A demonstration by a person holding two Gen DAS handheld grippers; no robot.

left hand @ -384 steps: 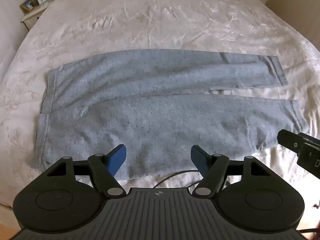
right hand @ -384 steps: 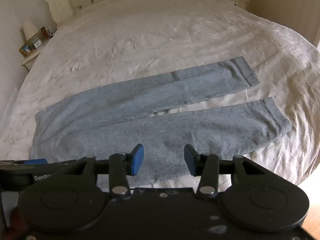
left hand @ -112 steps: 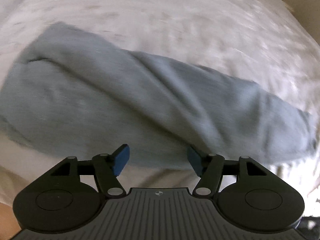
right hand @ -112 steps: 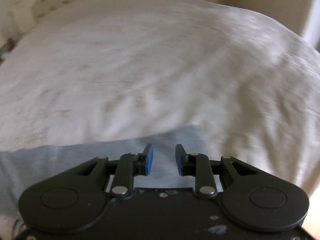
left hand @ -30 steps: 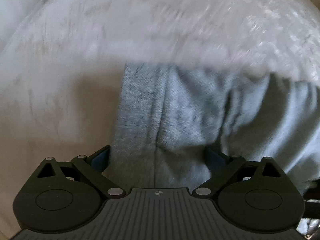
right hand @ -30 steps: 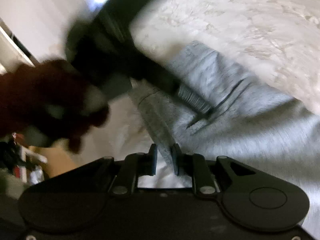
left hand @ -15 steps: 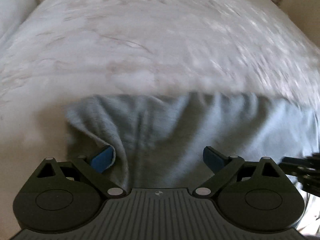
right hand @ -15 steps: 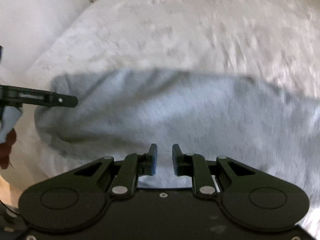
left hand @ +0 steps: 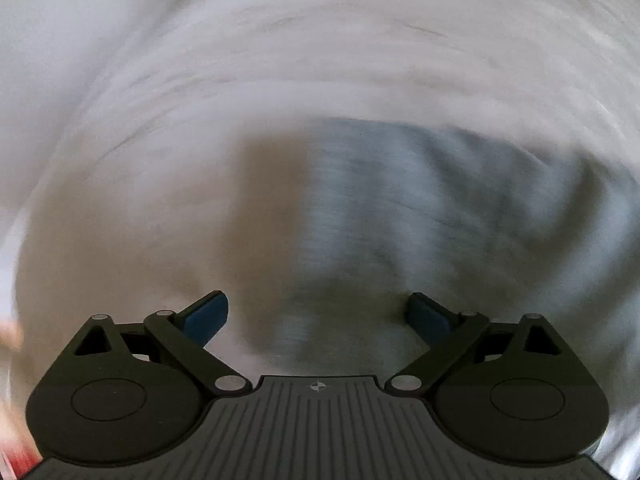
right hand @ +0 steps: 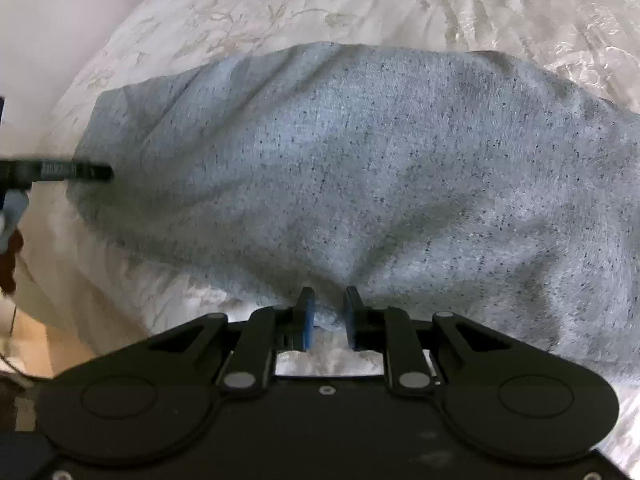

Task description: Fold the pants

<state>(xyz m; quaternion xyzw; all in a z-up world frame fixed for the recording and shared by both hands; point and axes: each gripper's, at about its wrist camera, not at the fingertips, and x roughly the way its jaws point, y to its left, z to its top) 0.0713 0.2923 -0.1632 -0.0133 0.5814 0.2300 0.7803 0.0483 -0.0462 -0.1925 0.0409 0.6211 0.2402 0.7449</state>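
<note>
The light grey-blue speckled pants (right hand: 360,168) lie folded over on the white patterned bed cover (right hand: 360,8). My right gripper (right hand: 326,312) is nearly shut, its jaws pinching the near edge of the pants fabric. My left gripper (left hand: 318,316) is wide open and empty, above the bed at the left end of the pants (left hand: 440,208); that view is heavily blurred. The left gripper also shows at the far left of the right wrist view (right hand: 60,171), beside the pants' left end.
The bed's left edge and a pale wall (right hand: 48,20) show at the left of the right wrist view. Wooden floor (right hand: 24,344) shows below the bed edge. A hand (right hand: 10,240) holds the left gripper there.
The left gripper has let the pants go and swung left, away from the fabric. The right gripper has moved down onto the near edge of the pants and holds it.
</note>
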